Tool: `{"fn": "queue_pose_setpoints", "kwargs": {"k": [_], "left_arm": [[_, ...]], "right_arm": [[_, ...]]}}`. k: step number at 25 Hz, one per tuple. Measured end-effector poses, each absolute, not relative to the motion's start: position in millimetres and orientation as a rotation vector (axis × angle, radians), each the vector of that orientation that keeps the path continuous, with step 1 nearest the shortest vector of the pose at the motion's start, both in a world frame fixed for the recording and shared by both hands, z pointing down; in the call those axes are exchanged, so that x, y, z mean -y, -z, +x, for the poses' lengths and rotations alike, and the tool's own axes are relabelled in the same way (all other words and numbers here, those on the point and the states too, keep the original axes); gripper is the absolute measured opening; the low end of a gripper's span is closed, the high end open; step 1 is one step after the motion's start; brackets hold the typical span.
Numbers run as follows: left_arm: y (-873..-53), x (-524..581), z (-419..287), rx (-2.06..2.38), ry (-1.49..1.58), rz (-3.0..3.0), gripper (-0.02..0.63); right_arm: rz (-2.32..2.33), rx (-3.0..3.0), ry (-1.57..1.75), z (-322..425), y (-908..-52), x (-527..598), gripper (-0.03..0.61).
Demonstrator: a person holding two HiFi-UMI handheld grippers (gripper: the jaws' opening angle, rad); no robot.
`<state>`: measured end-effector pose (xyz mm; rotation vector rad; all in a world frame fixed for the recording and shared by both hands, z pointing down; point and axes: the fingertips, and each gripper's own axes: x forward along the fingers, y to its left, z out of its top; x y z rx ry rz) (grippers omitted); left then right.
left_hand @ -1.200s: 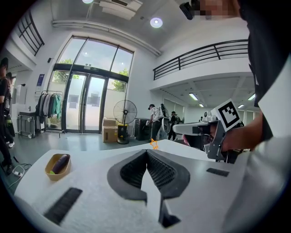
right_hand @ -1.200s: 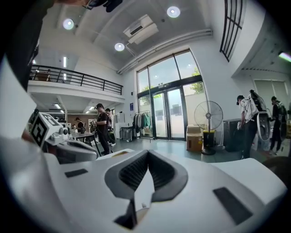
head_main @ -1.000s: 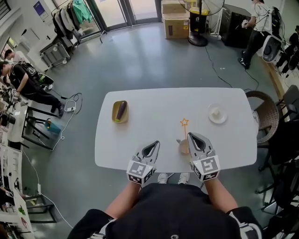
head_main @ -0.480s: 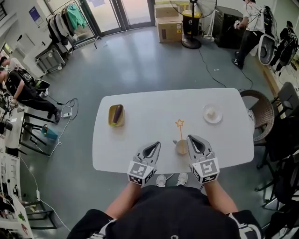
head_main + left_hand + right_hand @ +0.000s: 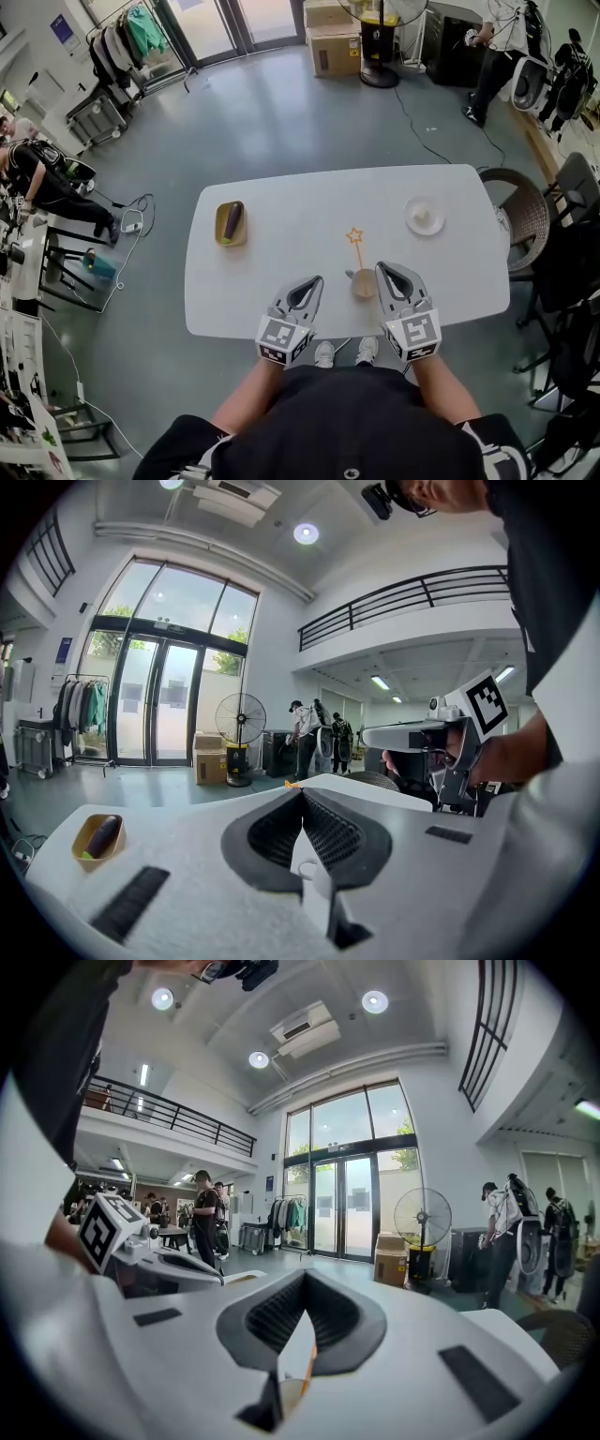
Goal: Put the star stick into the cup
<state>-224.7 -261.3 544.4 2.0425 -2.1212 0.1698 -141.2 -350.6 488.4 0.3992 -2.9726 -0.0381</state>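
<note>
A tan cup (image 5: 363, 284) stands near the front edge of the white table (image 5: 281, 202). The orange star stick (image 5: 355, 246) stands in it, leaning back, with its star on top. My right gripper (image 5: 383, 270) is shut and empty just right of the cup. My left gripper (image 5: 314, 282) is shut and empty a little to the cup's left. In the right gripper view the shut jaws (image 5: 305, 1277) frame the cup (image 5: 286, 1399) and the stick (image 5: 308, 1365) below them. The left gripper (image 5: 300, 792) shows the star's tip (image 5: 292, 784) above its jaws.
A yellow dish (image 5: 229, 225) with a dark eggplant sits at the table's back left. A white plate (image 5: 424, 217) sits at the back right. A wicker chair (image 5: 514, 206) stands off the right end. Several people, a fan and boxes stand around the room.
The head camera has shifted, so the table sits slightly higher in view. Both grippers stay shut by the front edge, and the stick stays in the cup.
</note>
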Motion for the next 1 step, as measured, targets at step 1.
{"fn": "queue_pose_setpoints", "kwargs": {"k": [1], "left_arm": [[-545.0,261.2,-223.2,2.120,-0.171,2.043,0.011]], "right_arm": [[0.396,2.972,0.048,-139.8,-488.9,349.9,0.003]]}}
